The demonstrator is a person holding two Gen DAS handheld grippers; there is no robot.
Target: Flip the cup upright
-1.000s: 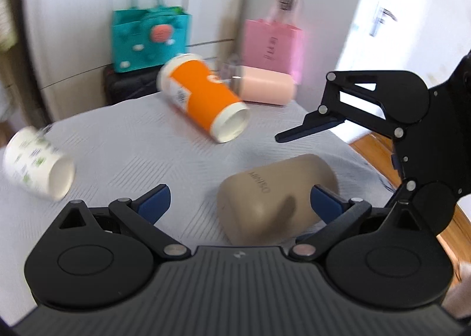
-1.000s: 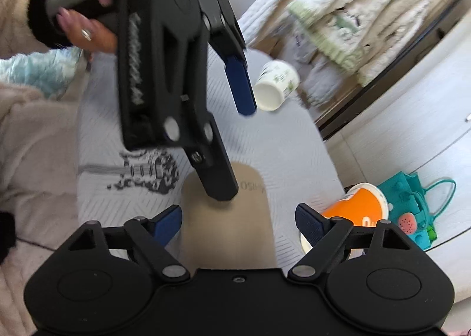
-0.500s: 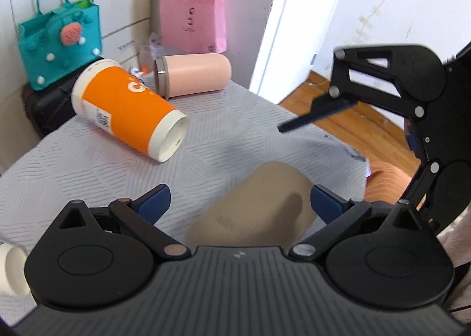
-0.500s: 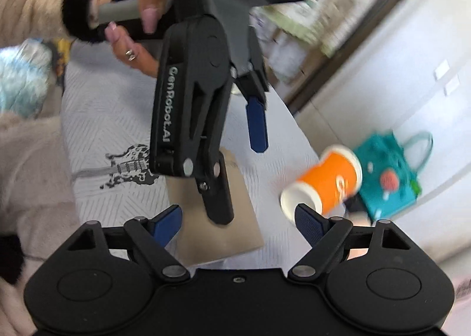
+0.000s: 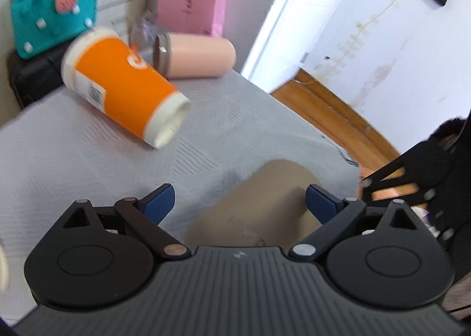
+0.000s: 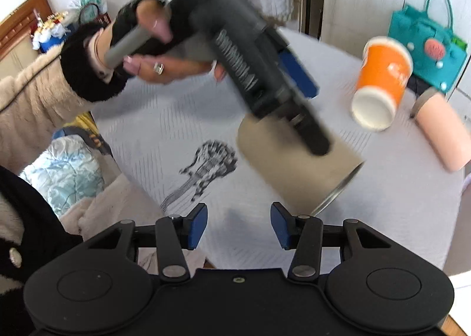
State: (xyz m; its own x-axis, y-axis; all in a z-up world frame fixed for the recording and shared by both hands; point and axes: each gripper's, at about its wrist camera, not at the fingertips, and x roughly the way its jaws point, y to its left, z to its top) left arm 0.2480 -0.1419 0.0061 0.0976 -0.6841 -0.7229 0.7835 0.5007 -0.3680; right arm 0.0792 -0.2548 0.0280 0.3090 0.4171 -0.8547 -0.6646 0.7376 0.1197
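A tan cup [image 5: 259, 203] lies on its side on the grey tablecloth [image 5: 88, 159]; it also shows in the right wrist view [image 6: 297, 168], its metal rim toward the right. My left gripper [image 5: 240, 203] is open, low over the cup, its blue pads on either side of it. From the right wrist view the left gripper [image 6: 306, 106] reaches down onto the cup's top. My right gripper [image 6: 238, 227] is open and empty, pulled back near the table edge, apart from the cup.
An orange paper cup [image 5: 123, 88] and a pink tumbler [image 5: 197, 56] lie on their sides farther back. A teal bag [image 5: 53, 6] and a pink bag [image 5: 191, 3] stand behind the table. A guitar print [image 6: 206, 165] marks the cloth. Wooden floor [image 5: 332, 112] lies beyond the right edge.
My right gripper has pulled back from the tan cup and its jaws have narrowed. My left gripper has swung right and closer over the cup. The white patterned cup has left both views.
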